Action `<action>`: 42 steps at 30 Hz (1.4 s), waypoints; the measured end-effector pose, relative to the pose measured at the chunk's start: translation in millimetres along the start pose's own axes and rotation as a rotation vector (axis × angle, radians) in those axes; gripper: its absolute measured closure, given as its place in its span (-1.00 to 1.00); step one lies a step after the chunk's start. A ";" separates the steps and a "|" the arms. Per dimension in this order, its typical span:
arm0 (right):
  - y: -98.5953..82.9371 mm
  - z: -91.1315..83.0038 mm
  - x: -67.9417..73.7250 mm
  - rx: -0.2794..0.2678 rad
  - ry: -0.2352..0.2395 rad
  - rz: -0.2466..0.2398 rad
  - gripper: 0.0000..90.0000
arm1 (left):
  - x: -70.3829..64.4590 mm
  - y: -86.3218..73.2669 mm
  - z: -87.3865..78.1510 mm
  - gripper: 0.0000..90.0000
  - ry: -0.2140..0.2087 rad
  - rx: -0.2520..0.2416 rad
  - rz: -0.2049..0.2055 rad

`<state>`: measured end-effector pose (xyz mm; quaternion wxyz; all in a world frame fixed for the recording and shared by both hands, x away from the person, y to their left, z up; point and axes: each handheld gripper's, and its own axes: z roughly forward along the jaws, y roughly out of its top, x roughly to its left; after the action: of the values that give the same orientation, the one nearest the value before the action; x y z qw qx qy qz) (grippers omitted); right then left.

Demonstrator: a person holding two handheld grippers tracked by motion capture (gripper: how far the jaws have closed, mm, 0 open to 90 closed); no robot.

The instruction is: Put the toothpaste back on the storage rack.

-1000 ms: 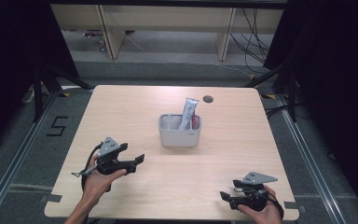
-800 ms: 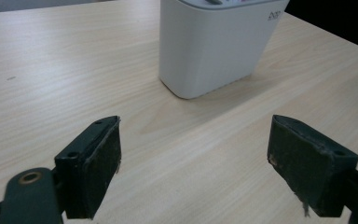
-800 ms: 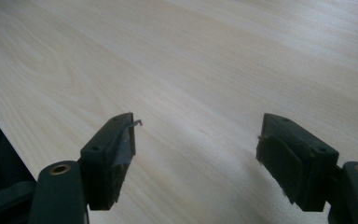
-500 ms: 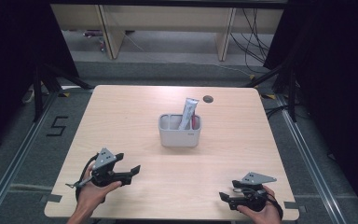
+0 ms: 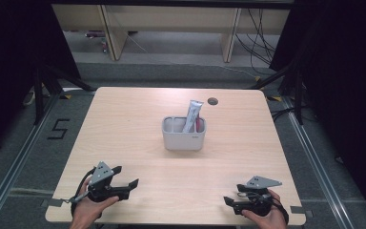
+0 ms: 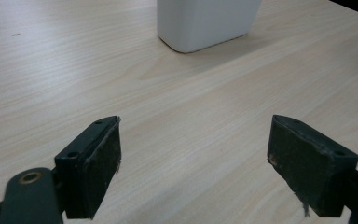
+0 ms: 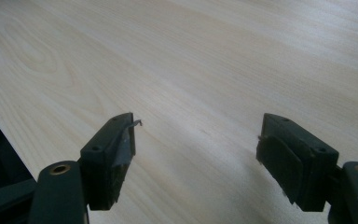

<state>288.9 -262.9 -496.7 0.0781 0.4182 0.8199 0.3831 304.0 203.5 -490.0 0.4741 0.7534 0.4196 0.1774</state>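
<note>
Left gripper pulled back toward table edge, fingers wide; right gripper unmoved, fingers wide.

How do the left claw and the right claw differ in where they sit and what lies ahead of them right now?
The left claw sits near the table's front left corner; the right claw sits near its front right corner, closer to the front edge. In the left gripper view the white holder lies ahead of the left claw; in the right gripper view bare wood lies ahead of the right claw. Both are open, empty and held by a hand.
</note>
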 end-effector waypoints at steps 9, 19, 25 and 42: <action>0.2 -0.4 2.1 -0.011 -0.040 -0.007 -0.38 | -5.9 -5.5 -6.5 -0.63 -0.019 0.002 0.021; 0.7 -1.0 3.0 -0.009 -0.040 -0.016 -0.38 | -14.0 -15.0 -13.6 -0.63 -0.029 0.045 0.060; 0.8 -1.3 4.3 -0.007 -0.039 -0.008 -0.38 | -20.5 -20.4 -18.7 -0.63 -0.032 0.073 0.078; 1.3 -1.2 5.3 -0.003 -0.041 -0.018 -0.38 | -28.2 -29.4 -16.1 -0.64 -0.038 0.121 0.132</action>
<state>285.8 -259.2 -493.9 0.0991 0.4183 0.8213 0.3750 263.1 195.8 -503.9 0.4230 0.8099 0.3698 0.1683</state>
